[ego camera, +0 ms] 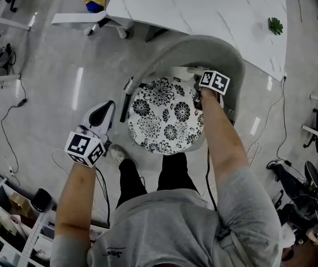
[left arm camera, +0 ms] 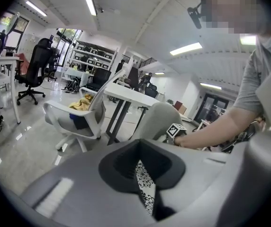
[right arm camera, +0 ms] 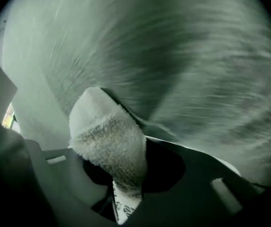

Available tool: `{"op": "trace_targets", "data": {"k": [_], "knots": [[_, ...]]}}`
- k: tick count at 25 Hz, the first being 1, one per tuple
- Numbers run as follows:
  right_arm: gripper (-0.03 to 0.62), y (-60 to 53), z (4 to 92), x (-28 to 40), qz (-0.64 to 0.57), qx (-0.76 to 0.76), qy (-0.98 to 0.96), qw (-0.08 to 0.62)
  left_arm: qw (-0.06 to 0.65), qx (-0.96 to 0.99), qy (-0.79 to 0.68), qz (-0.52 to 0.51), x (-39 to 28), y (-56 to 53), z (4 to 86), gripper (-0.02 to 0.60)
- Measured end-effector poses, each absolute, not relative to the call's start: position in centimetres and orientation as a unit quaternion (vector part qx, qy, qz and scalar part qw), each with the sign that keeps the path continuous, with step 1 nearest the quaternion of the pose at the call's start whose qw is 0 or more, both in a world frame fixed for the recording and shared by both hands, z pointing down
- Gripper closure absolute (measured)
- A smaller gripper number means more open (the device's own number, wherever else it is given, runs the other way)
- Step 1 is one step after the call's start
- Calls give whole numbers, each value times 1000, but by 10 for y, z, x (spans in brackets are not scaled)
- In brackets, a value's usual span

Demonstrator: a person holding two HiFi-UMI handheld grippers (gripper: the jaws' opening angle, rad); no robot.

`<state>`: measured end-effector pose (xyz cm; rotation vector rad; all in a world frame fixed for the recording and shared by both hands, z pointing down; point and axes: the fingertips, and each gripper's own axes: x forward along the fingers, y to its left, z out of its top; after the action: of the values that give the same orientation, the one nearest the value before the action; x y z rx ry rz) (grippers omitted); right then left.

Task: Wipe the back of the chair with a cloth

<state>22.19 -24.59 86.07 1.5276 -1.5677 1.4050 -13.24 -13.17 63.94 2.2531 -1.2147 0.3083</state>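
Cloth (right arm camera: 108, 136) in R tool (right arm camera: 123, 190), on chair back (ego camera: 228, 57); L tool (ego camera: 106, 110) empty

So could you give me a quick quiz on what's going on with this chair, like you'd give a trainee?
1. Which gripper holds the cloth? A) left B) right C) neither
2. True or false: the left gripper is pressed against the chair's back.
3. Fill in: the seat cushion has a black-and-white ____ pattern.

Key
1. B: the right gripper has its jaws shut on the cloth, which is against the inside of the chair's back.
2. False: it hangs off to the side, over the floor, holding nothing.
3. floral
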Motion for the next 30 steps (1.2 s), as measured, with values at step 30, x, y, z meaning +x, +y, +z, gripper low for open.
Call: {"op": "trace_targets", "data": {"k": [30], "knots": [[502,-180,734,-40,198,158,-889,381,261,833,-477,101,-160,-72,600,525]]}}
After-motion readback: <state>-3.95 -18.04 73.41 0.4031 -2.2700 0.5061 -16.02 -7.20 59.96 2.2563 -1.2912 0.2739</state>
